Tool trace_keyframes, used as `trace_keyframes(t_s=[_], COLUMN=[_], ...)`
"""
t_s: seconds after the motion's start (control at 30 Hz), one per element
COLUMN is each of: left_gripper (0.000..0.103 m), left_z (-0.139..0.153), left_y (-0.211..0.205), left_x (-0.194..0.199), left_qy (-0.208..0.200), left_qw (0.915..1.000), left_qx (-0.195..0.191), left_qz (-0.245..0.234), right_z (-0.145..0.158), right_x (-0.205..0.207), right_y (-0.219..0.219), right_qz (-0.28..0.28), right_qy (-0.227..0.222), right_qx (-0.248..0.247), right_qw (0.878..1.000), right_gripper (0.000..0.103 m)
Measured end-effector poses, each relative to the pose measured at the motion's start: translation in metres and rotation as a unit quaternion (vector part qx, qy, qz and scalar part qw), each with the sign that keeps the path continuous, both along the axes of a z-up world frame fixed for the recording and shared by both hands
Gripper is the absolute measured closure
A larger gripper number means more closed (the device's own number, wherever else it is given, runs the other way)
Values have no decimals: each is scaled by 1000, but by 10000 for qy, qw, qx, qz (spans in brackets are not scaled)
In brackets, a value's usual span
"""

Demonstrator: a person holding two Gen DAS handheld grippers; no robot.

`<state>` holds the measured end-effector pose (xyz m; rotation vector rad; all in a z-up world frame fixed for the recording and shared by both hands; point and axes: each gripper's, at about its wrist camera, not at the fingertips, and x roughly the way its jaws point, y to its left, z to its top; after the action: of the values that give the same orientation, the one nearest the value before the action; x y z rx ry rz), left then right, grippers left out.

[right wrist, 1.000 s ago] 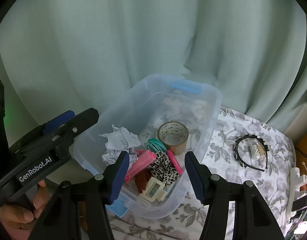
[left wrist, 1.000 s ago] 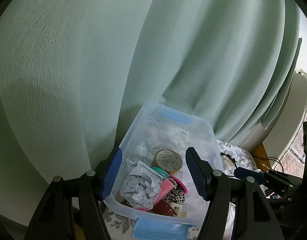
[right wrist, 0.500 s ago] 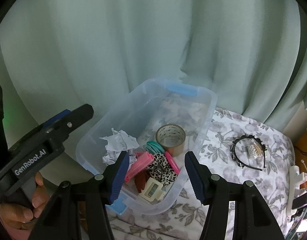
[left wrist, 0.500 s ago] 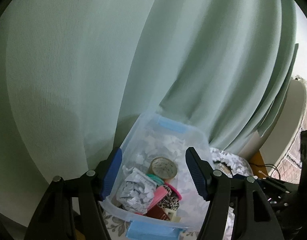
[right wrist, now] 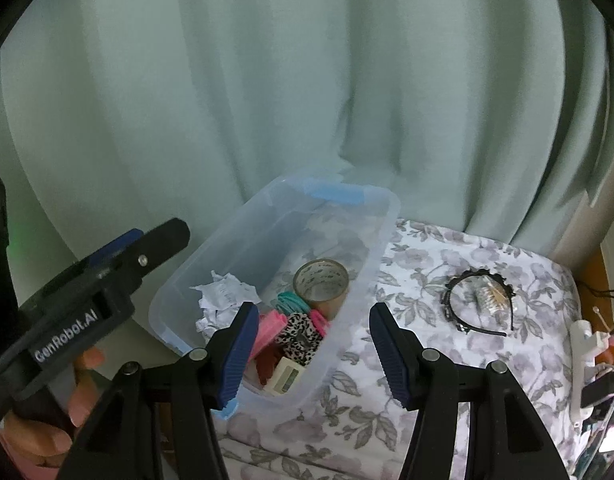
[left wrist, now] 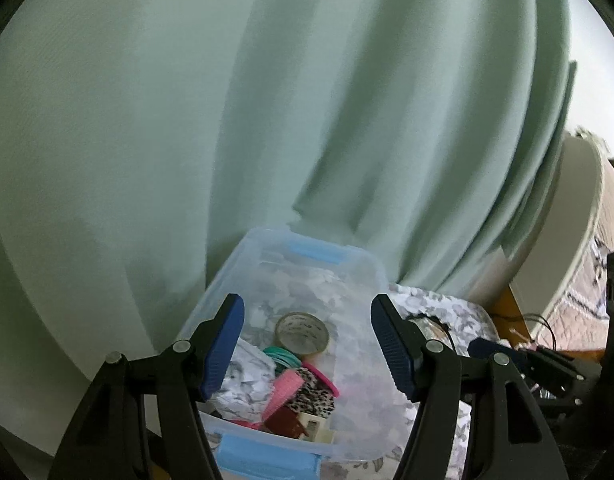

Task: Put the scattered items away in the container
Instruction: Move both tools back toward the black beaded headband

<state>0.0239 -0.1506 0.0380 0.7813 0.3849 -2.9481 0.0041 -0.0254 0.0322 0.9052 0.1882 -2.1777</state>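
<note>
Between picks, box (right wrist: 359,276) mostly filled
Both pairs of jaws are spread and empty; the headband (right wrist: 481,300) right of the box likely needs fetching next.

One container (right wrist: 381,216), one tape roll (right wrist: 321,282), one headband (right wrist: 479,304)

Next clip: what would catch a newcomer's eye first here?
The clear plastic bin against the green curtain, its near end piled with clutter: crumpled paper, a tape roll, a leopard-print scrunchie. To its right, a black headband lies alone on the floral cloth. Both grippers hang open and empty in the foreground.
</note>
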Motion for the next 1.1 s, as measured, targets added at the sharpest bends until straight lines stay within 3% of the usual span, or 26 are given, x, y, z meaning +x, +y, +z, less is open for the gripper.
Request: trace_keyframes(t_s=[0.4, 0.77, 1.1], left_gripper=[36, 36, 36], left_z=[8, -2, -23], left_y=[66, 142, 174], left_x=[-24, -59, -87], left_qy=[66, -132, -568], left_qw=[9982, 9897, 9852], left_qx=[-127, -440, -479], left_qz=[-577, -1354, -1542], right_z=[5, -5, -29], right_x=[-23, -59, -91], right_y=[66, 139, 178], right_qz=[-567, -1310, -1751], right_qy=[-169, -513, -855], right_qx=[-478, -845, -928], right_qw=[9971, 9864, 9764], right_gripper=[41, 41, 41])
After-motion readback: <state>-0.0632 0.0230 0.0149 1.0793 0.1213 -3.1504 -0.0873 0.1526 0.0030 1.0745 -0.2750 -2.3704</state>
